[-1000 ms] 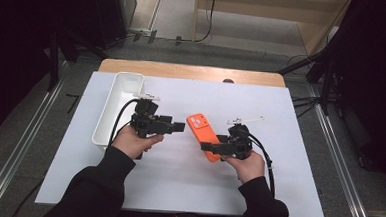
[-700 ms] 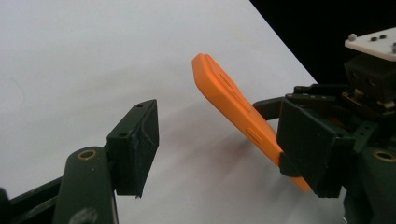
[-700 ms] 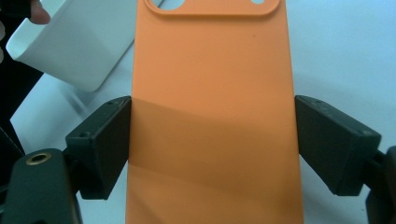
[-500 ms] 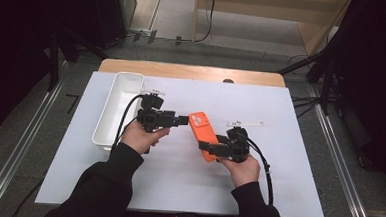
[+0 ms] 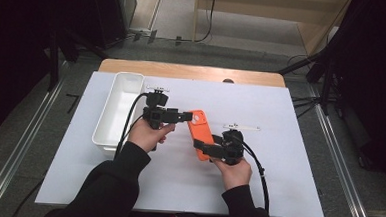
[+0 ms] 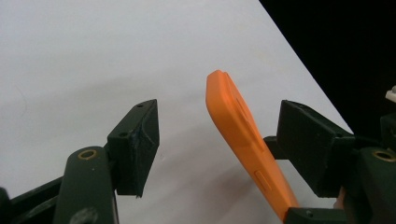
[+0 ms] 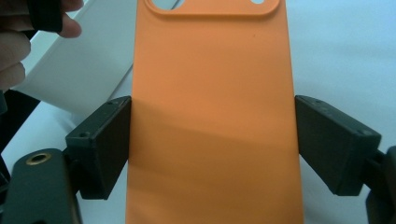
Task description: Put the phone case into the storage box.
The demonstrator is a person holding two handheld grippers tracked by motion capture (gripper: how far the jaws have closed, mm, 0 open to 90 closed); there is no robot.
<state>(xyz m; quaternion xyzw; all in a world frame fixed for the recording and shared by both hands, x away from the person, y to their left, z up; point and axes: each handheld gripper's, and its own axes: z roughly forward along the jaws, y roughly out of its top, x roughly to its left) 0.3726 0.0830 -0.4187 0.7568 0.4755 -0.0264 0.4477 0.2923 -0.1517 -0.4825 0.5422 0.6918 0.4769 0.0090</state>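
Orange plastic stands out at the middle of the white counter point(image 5: 286, 193): a phone case point(image 5: 200, 136) with a camera cut-out at its far end, held raised off the sheet. The right gripper point(image 5: 210, 150) has its jaws pressed on the case's two long edges near the lower end, and in the right gripper view the case point(image 7: 212, 112) spans the whole gap between the two black pads, touching both. The left gripper point(image 5: 186, 116) reaches in from the left toward the case's upper end; its jaws stand apart. In the left gripper view the case point(image 6: 243, 140) is seen edge-on between those jaws, closer to the right-hand one, with clear counter between it and the left-hand one. A white bin point(image 5: 117, 109) sits just left of the left hand, and a small white clip-like piece point(image 5: 241, 126) lies beyond the right gripper.
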